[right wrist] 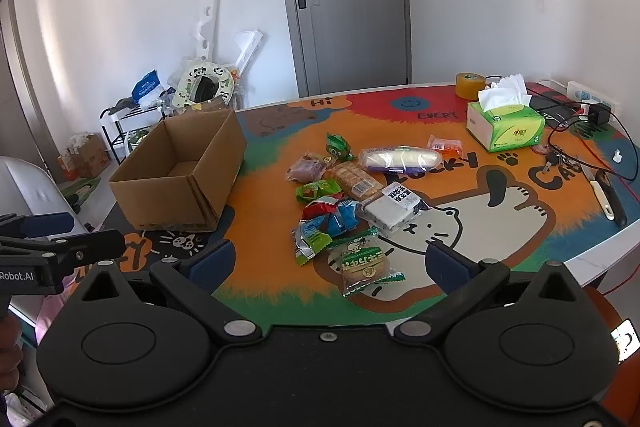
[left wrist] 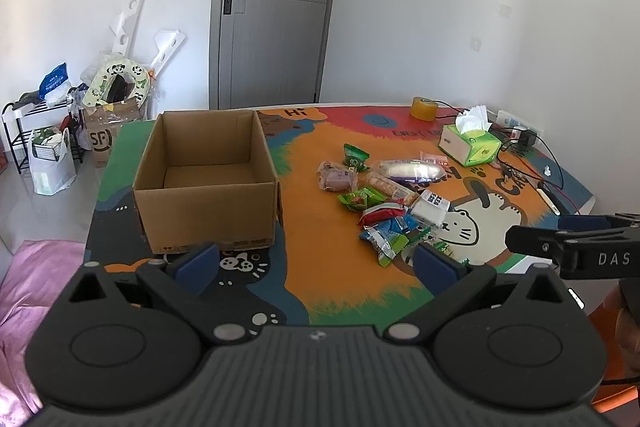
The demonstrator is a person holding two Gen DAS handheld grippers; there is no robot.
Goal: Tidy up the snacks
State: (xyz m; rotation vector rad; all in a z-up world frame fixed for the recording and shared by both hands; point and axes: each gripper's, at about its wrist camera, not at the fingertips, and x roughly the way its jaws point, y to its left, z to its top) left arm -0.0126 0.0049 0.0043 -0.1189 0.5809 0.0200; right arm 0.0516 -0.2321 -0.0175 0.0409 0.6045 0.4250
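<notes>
Brown corrugated cardboard marks the goal: the open cardboard box point(right wrist: 180, 171) stands empty at the left of the worktop point(right wrist: 280, 287), which is covered by a bright cartoon-cat mat. To the right of the box, well apart from it, lies the snack pile point(right wrist: 352, 195), a loose heap of wrapped packets. Its nearest piece is a green-wrapped biscuit packet point(right wrist: 364, 263), and a clear-wrapped long bun point(right wrist: 400, 159) lies at its far side. Further right of the box, beyond the pile, sit a green tissue box point(right wrist: 506, 127) and a roll of tape point(right wrist: 469, 85).

By my reading, sorting has not begun. The left gripper point(left wrist: 316, 263) hovers near the box's front wall, fingers spread and empty. The right gripper point(right wrist: 328, 263) is likewise spread and holds nothing, with the biscuit packet showing between its fingers but lower down, untouched. The next move likely calls for lowering onto that packet and closing gently, since crinkly wrappers slip.
</notes>
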